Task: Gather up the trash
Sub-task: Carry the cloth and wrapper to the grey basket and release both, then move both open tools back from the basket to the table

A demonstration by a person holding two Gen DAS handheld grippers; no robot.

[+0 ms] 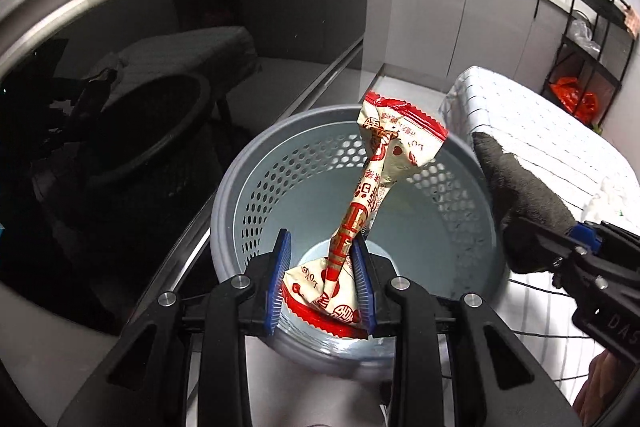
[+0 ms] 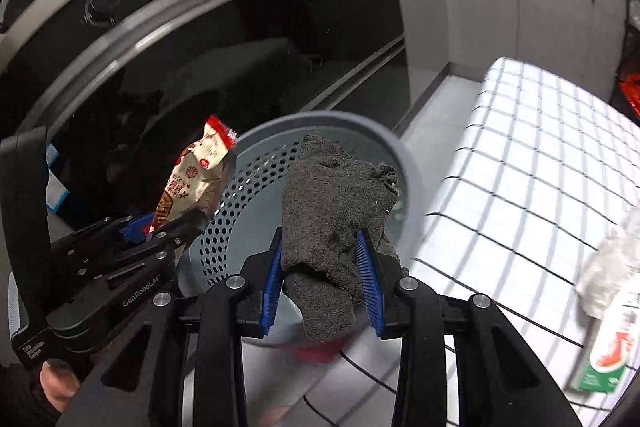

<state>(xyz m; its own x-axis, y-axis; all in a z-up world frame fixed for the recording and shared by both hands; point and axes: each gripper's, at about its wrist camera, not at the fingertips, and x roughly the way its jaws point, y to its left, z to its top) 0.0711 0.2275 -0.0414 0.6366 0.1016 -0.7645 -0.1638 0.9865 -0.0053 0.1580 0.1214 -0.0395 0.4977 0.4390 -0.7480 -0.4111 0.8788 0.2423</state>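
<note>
Wrapper point(image 1: 384, 187) and basket point(image 1: 240, 195) beside checked tablecloth point(image 1: 540, 131).

crumpled red-white wrapper point(image 1: 370, 203), grey sock point(image 2: 332, 227) above perforated bin point(image 1: 256, 187)

Both wrist views look steeply down, close over the same perforated bin point(image 1: 240, 187) point(image 2: 412, 187), side by side.

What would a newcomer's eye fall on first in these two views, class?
First, the red-and-cream snack wrapper, pinched upright in the left gripper above the perforated grey bin. Next, the dark grey sock clamped in the right gripper over that bin, beside the white checked cloth.
</note>
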